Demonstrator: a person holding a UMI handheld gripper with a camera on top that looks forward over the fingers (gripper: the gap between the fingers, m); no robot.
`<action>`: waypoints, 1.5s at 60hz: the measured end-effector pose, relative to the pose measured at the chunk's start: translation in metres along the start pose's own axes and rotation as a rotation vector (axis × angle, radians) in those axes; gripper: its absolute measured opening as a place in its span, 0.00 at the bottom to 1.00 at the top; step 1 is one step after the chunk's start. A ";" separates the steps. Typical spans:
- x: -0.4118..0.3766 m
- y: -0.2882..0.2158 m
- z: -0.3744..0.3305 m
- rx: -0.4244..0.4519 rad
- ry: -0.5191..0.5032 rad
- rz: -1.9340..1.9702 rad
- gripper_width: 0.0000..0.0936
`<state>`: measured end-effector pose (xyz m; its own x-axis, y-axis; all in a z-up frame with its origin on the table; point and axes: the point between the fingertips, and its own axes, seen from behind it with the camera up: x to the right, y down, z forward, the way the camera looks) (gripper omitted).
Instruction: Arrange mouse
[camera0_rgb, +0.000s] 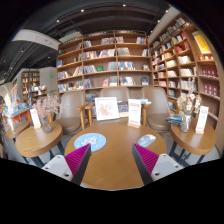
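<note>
A round wooden table (112, 135) lies just ahead of my fingers. On it, beyond the left finger, rests a round blue-and-white mouse pad (90, 141). Beyond the right finger sits a small pale blue-white object (146, 140), which may be the mouse; its shape is too small to tell. My gripper (112, 151) hovers over the near part of the table. It is open, and only bare wood shows between the magenta pads (78, 158).
Two card signs (107, 108) (135, 112) stand at the table's far side, with beige armchairs (70, 108) behind them. Small round tables stand to the left (36, 141) and right (196, 141). Tall bookshelves (105, 65) line the back and right walls.
</note>
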<state>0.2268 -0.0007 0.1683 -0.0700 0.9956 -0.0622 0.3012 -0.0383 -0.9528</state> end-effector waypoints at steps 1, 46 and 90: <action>0.002 0.001 0.000 -0.005 0.008 -0.002 0.90; 0.140 0.060 0.077 -0.175 0.221 -0.142 0.91; 0.173 0.102 0.222 -0.349 0.205 -0.008 0.90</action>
<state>0.0343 0.1483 -0.0051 0.1074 0.9935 0.0388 0.6085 -0.0349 -0.7928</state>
